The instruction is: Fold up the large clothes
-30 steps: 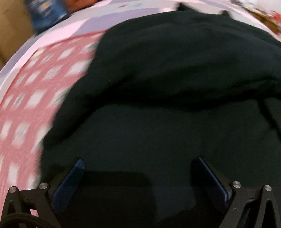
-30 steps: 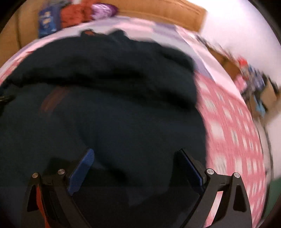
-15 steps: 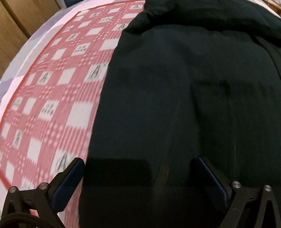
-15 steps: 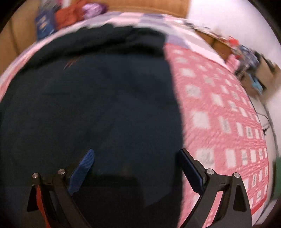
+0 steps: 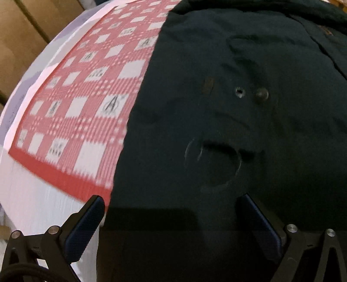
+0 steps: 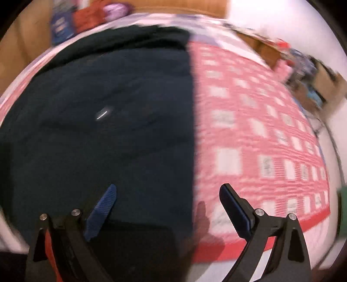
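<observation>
A large dark garment [image 5: 227, 130] lies spread on a red-and-white checked bedcover [image 5: 86, 91]. It has metal snaps [image 5: 239, 92] and a pocket opening. My left gripper [image 5: 171, 208] is open and empty over the garment's near left part, its left finger by the garment's left edge. In the right wrist view the garment [image 6: 108, 130] fills the left half, and its straight right edge runs down the middle. My right gripper [image 6: 168, 195] is open and empty, straddling that edge near the bed's front.
The bedcover [image 6: 260, 141] lies bare to the right of the garment. The white bed front edge [image 5: 32, 199] is close below. Wooden panels [image 5: 21, 39] stand at the left. Red and purple items [image 6: 95, 13] and clutter [image 6: 303, 63] sit at the far side.
Both grippers have drawn back toward the bed's near edge, and stay open. The garment's bunched far part now lies far off, and its flat lower part with snaps is in view.
</observation>
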The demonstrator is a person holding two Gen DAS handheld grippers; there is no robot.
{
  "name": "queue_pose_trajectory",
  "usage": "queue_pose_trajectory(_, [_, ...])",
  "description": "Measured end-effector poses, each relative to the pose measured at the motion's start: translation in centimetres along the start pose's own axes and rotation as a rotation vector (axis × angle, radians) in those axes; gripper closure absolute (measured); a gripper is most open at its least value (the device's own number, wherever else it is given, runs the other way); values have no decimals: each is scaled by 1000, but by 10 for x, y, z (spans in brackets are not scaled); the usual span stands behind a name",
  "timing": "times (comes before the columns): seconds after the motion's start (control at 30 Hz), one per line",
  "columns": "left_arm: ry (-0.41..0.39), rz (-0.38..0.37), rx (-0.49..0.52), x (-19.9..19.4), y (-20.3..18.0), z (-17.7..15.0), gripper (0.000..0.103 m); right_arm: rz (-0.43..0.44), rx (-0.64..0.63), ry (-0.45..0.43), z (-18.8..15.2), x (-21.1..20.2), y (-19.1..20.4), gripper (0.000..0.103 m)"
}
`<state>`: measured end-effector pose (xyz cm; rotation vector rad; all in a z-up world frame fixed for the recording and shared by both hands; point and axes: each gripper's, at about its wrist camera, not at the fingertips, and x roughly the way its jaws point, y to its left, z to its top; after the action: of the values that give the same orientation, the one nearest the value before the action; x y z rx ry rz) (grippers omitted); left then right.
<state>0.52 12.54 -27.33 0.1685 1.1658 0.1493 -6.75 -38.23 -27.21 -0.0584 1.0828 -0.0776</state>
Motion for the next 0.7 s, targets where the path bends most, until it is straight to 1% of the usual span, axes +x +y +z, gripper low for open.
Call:
queue_pose_trajectory(0.03, [1, -4, -3, -1, 6, -6, 0, -2, -8, 12, -8, -1, 3, 6])
queue_pose_trajectory(0.07, [0, -4, -5, -3, 12, -13, 0, -3, 19, 21, -17, -4, 4, 6])
queue_pose_trajectory(0.1, [1, -5, -6, -4, 18, -18, 0, -15, 79, 35, -30, -8, -7, 6])
queue_pose_trajectory(0.13, [4, -1, -6, -6, 24, -24, 0, -45, 135, 52, -43, -13, -19, 6])
queue_pose_trajectory(0.2, [8, 11, -8, -10, 37, -37, 0, -109, 214, 77, -67, -25, -39, 6])
queue_pose_trajectory(0.23, [6, 21, -7, -13, 45, -44, 0, -115, 239, 71, -80, -35, -45, 6])
queue_pose_trajectory(0.27, [6, 24, -6, -16, 50, -49, 0, -133, 242, 66, -88, -44, -47, 6])
queue_pose_trajectory(0.33, [4, 25, -10, -25, 64, -64, 0, -225, 214, 91, -106, -62, -45, 6])
queue_pose_trajectory(0.4, [-14, 22, 3, -34, 76, -73, 0, -264, 239, 116, -121, -73, -49, 6])
queue_pose_trajectory(0.5, [-42, 17, 29, -47, 84, -86, 0, -310, 270, 106, -143, -96, -50, 6])
queue_pose_trajectory(0.57, [-42, 11, 24, -50, 89, -92, 0, -319, 281, 79, -154, -116, -36, 6])
queue_pose_trajectory(0.7, [-49, -20, 17, -52, 92, -100, 0, -284, 292, 55, -155, -122, -7, 6])
